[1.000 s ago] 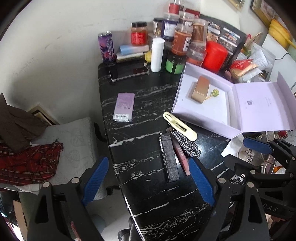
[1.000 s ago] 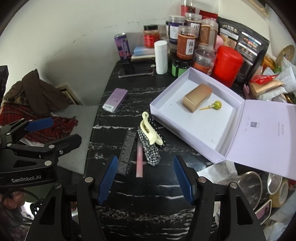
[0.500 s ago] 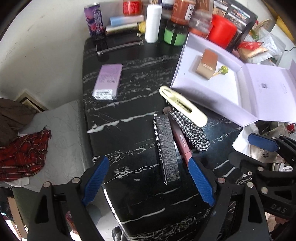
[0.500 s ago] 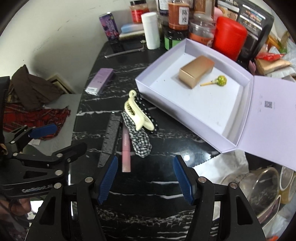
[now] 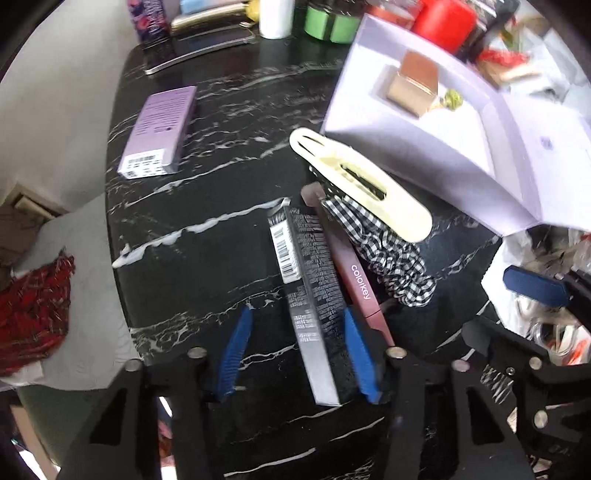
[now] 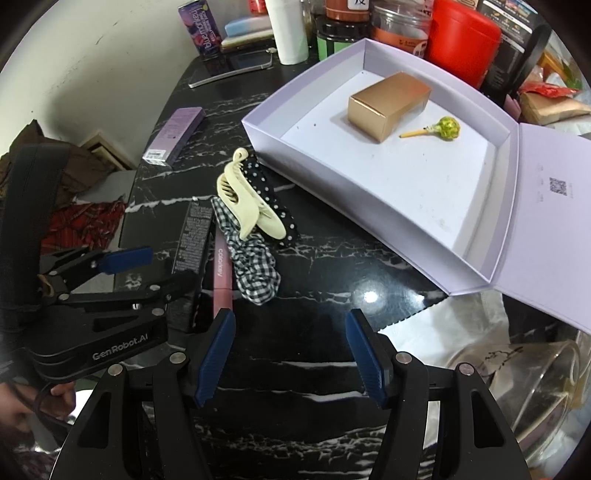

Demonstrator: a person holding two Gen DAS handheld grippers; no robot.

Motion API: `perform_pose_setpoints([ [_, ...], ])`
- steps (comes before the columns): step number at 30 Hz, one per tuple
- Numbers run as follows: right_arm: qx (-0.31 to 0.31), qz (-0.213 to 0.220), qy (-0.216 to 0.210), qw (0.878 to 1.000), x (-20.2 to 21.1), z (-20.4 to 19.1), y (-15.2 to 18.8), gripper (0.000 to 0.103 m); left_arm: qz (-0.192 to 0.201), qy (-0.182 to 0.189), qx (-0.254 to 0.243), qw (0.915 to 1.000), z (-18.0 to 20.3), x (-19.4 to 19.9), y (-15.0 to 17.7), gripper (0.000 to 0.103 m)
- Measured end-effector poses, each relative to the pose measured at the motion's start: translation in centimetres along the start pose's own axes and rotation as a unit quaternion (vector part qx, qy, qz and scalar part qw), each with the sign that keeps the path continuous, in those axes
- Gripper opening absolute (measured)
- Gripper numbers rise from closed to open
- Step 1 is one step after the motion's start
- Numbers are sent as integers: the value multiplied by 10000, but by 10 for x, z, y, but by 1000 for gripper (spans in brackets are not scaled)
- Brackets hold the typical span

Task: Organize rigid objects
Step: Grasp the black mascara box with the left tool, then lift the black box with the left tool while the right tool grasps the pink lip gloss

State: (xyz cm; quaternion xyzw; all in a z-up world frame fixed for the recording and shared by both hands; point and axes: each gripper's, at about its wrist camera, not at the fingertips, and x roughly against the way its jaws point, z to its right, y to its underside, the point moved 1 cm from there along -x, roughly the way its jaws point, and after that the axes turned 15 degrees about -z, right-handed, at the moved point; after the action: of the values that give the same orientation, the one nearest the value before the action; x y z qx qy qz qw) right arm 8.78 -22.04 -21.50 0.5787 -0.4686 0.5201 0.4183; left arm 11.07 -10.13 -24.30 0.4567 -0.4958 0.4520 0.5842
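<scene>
A long black cosmetic box (image 5: 310, 291) lies on the black marble table (image 5: 207, 269), with a pink tube (image 5: 354, 273) beside it. My left gripper (image 5: 295, 347) is open, its blue fingers on either side of the box's near end. It also shows in the right wrist view (image 6: 147, 269). A cream hair clip (image 6: 243, 203) rests on a checked scrunchie (image 6: 251, 254). My right gripper (image 6: 291, 354) is open and empty above bare table. The open lilac box (image 6: 280, 129) holds a gold box (image 6: 388, 105) and a lollipop (image 6: 443, 129).
A purple carton (image 5: 159, 133) lies at the far left of the table, a phone (image 6: 229, 70) behind it. Jars, a red canister (image 6: 461, 40) and a white bottle (image 6: 288, 29) crowd the back. A glass bowl (image 6: 517, 376) sits at right. Clothes (image 5: 33, 310) lie off the left edge.
My left gripper has dropped down and forward onto the black box and its fingers have narrowed around it. My right gripper has moved forward and lower toward the lilac box.
</scene>
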Motion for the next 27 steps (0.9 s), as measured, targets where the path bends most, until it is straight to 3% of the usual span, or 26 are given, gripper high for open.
perform_pose_setpoints([
  [3, 51, -50, 19, 10000, -2, 1, 0, 63, -19, -124, -101, 9999, 4, -7, -1, 22],
  [4, 67, -54, 26, 10000, -4, 1, 0, 63, -55, -100, -175, 9998, 4, -8, -1, 19],
  [10, 118, -27, -107, 9999, -6, -4, -1, 62, -107, 90, -35, 9999, -13, -9, 11, 19],
  [20, 335, -156, -533, 9979, -23, -31, 4, 43, -155, 145, 169, 9996, -40, -1, 45, 19],
  [27, 573, -202, -358, 9975, -44, -52, 0, 37, -170, 259, 353, 9989, -53, -3, 54, 19],
])
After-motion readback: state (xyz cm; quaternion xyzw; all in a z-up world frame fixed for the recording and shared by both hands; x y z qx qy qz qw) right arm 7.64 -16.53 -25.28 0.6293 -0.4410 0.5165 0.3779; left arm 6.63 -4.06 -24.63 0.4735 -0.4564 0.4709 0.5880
